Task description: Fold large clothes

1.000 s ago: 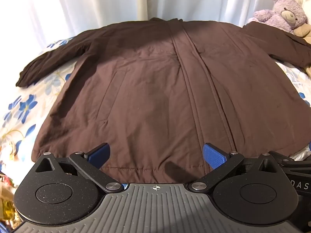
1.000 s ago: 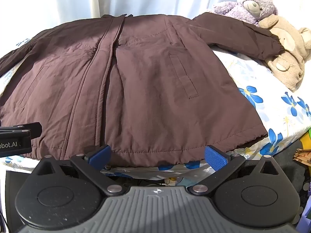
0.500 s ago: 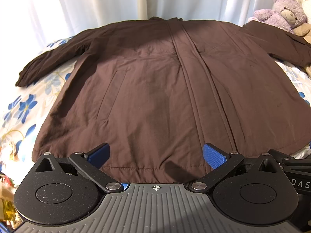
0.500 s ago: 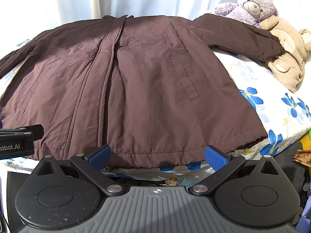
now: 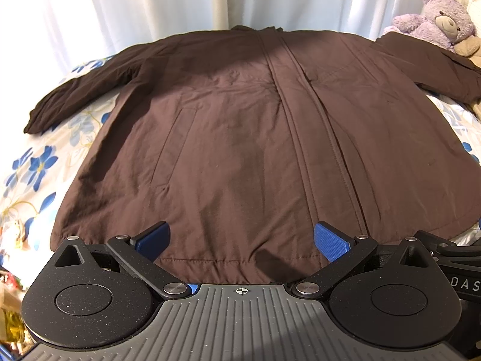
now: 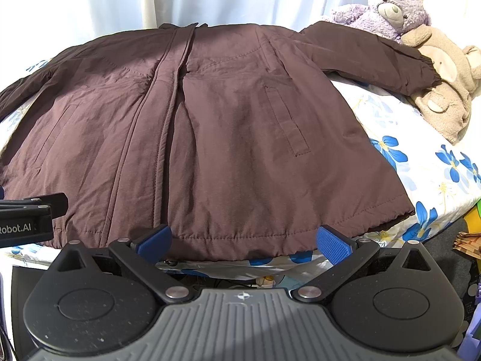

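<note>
- Coat (image 5: 240,150) lies flat, front up, spread over the bed (image 5: 39,162); collar at the far side by the curtain (image 5: 120,6), hem at the near edge.
- No fold visible yet: both sleeves out sideways, body fully open. Judged progress: start, all folds left.
- Left claw (image 5: 240,240) wide open, holds nothing, hovers over the near hem, left of the placket.
- Right claw (image 6: 243,242) wide open, empty, at the near hem on the right half; hem there sits at the bed edge.
- Left sleeve (image 5: 81,96) runs out to the far left over the floral sheet, cuff near the left bed edge.
- Right sleeve (image 6: 375,57) runs far right; its cuff touches the tan plush (image 6: 445,90), purple bear (image 6: 393,6) just behind.
- Open room: bare sheet on the right near corner (image 6: 421,165) and on the left beside the coat; not much spare on either side.
- Coat covers most of the bed width, so folds likely go inward onto the body.
- Watch: plush toys crowd the right cuff; a grab there may snag them.
- Near edge: clutter below the bed on the right, unclear what; hem could slip off if pulled near.
- Left claw's body shows at the left edge of the right view; the two sit close side by side.
</note>
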